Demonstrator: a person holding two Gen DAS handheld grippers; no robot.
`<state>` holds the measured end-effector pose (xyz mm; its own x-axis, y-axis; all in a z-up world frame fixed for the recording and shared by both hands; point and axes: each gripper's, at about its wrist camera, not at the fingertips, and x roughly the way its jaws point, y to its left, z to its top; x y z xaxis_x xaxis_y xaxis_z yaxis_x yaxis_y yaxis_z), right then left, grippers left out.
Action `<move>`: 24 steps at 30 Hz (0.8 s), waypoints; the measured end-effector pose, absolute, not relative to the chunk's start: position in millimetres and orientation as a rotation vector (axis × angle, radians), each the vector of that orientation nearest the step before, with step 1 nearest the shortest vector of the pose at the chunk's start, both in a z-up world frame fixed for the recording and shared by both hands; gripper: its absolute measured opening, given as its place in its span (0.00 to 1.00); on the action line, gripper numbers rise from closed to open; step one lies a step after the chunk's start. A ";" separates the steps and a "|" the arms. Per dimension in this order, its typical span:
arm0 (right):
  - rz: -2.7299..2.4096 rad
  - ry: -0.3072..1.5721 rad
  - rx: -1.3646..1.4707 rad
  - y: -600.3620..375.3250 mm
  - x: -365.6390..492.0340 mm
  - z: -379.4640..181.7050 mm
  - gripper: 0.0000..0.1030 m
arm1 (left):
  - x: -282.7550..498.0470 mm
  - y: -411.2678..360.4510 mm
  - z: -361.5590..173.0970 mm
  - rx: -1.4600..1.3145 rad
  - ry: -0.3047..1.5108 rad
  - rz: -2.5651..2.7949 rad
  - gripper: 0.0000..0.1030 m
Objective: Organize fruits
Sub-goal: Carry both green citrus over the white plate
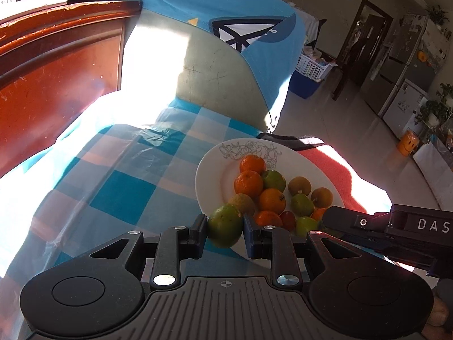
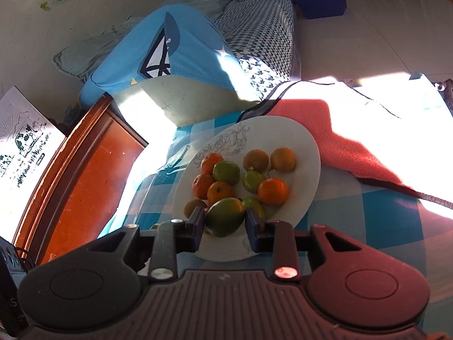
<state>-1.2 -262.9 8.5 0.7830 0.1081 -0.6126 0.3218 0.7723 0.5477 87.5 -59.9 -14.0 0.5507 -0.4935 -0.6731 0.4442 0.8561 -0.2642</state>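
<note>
At the far left a red-brown wooden panel (image 1: 56,65) stands beside the checked blue cloth (image 1: 119,187) that covers the surface, half of it washed out by hard sunlight. The left gripper (image 1: 225,228) pinches a green fruit (image 1: 225,225) between its pads, lifted just off the near-left rim of the white plate (image 1: 209,170); the fruit is nearly round, so no long axis can be made out. On the plate lie oranges, smaller green fruits and brownish ones, heaped toward its middle; a dark red fruit (image 1: 288,219) shows only in part behind the fingers. To the right the right gripper (image 2: 225,222) is clamped on a green-and-orange fruit (image 2: 225,221), slightly oval, its longer axis running roughly across between the pads and tilted up to the right, held above the plate's near side. Its lower half hides what lies beneath. In the left wrist view only the side of that gripper's body appears, cut off by the edge. A red mat (image 2: 334,138) lies past the plate, a blue cushion (image 2: 181,48) behind it, and a pale tiled floor with a fridge (image 1: 407,65) farther right.
</note>
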 end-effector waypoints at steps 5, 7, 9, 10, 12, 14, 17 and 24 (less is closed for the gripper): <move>-0.113 0.645 0.661 -269.9 19.4 12.6 0.30 | 105.1 -65.9 -14.2 -0.071 0.805 -0.547 0.24; -0.107 0.634 0.639 -272.1 30.5 13.8 0.30 | 111.4 -69.4 -14.2 -0.065 0.797 -0.546 0.24; -0.108 0.630 0.610 -273.6 40.5 14.1 0.30 | 119.0 -72.8 -14.3 -0.071 0.794 -0.546 0.24; -0.108 0.629 0.597 -274.6 45.4 13.9 0.30 | 122.4 -74.7 -14.8 -0.071 0.794 -0.546 0.24; -0.108 0.628 0.583 -277.1 54.4 12.6 0.30 | 128.1 -78.3 -15.8 -0.066 0.790 -0.544 0.24; -0.110 0.628 0.565 -279.6 64.2 10.4 0.30 | 132.5 -80.9 -17.2 -0.061 0.788 -0.540 0.24; -0.117 0.637 0.546 -282.3 76.4 5.1 0.30 | 139.5 -84.1 -20.4 -0.065 0.793 -0.537 0.24; -0.125 0.659 0.522 -286.6 95.3 -6.5 0.30 | 147.8 -93.4 -27.6 -0.047 0.799 -0.547 0.24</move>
